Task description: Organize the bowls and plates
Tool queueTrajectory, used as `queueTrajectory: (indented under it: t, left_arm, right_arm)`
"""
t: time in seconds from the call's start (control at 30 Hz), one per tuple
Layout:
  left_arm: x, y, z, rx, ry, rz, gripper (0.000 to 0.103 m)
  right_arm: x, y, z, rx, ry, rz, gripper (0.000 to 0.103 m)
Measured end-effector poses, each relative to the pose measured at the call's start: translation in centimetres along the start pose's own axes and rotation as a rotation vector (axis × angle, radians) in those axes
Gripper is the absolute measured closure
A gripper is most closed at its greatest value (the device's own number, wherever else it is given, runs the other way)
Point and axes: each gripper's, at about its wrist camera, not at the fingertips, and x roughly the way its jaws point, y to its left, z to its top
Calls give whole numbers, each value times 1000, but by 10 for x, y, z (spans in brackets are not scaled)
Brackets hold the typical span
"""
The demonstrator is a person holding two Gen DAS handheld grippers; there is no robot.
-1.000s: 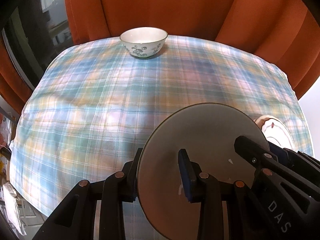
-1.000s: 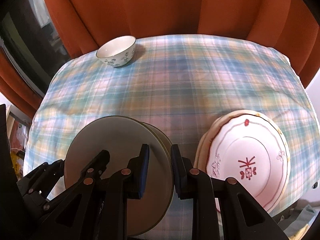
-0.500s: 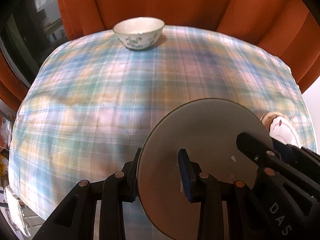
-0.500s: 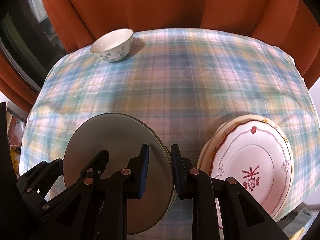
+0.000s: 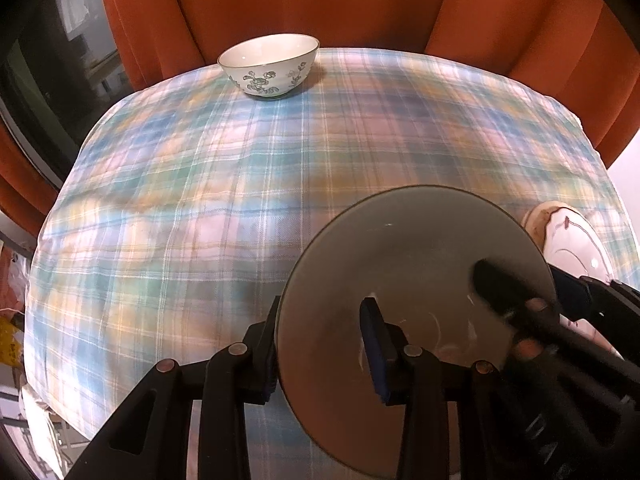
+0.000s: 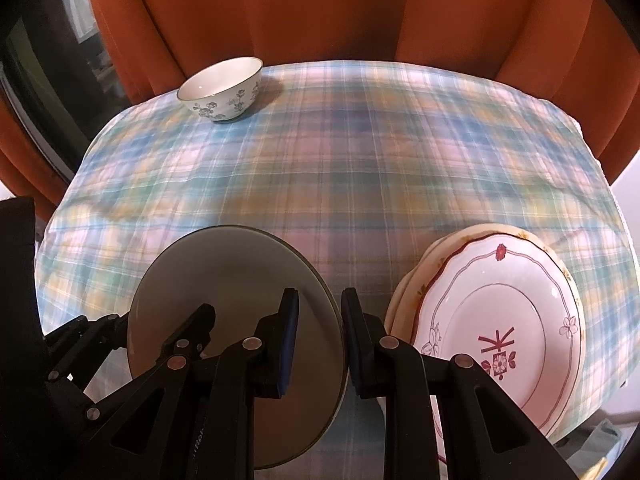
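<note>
I see the grey plate (image 5: 416,280) rim between both just-opening grippers, left gripper (image 5: 324,346) and right gripper (image 6: 320,344), pads narrowly clear, lower frame.

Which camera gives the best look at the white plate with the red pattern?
The right wrist view: the patterned plate shows nearly whole, on top of a stack. The left wrist view catches only a sliver behind the grey plate.

The left tongs (image 5: 324,344) straddle the rim of a grey plate (image 5: 412,264), their jaws just opening. The right tongs (image 5: 528,292) straddle its far side. A flowered bowl (image 5: 269,65) sits across the plaid counter (image 5: 200,184).
</note>
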Motion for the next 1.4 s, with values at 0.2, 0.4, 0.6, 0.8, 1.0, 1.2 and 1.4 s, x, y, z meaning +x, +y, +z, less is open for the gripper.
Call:
queueTrajectory:
  t: [0.2,0.4,0.6,0.8,1.0,1.2,1.4]
  left_arm:
    - [-13,1,-5,20,-27,-47,31]
    - [-28,11,-6,6,-53,-68,28]
    - [-43,28,0,28,-99,-77,28]
    - [-57,50,13,38,-132,-93,28]
    - [-72,75,32,70,-171,-96,28]
    - [-81,95,56,97,-229,-114,26]
    - [-74,113,80,70,-232,-93,26]
  right_arm:
    - [-6,-2,-5,21,-1,52,33]
    - [-19,7,-6,34,-30,47,31]
    - [-34,22,-2,50,-75,29,30]
    - [-50,45,11,63,-109,-3,30]
    - [-63,69,30,86,-146,-37,30]
    - [-74,93,54,79,-202,-33,30]
    - [-66,115,82,62,-212,-63,30]
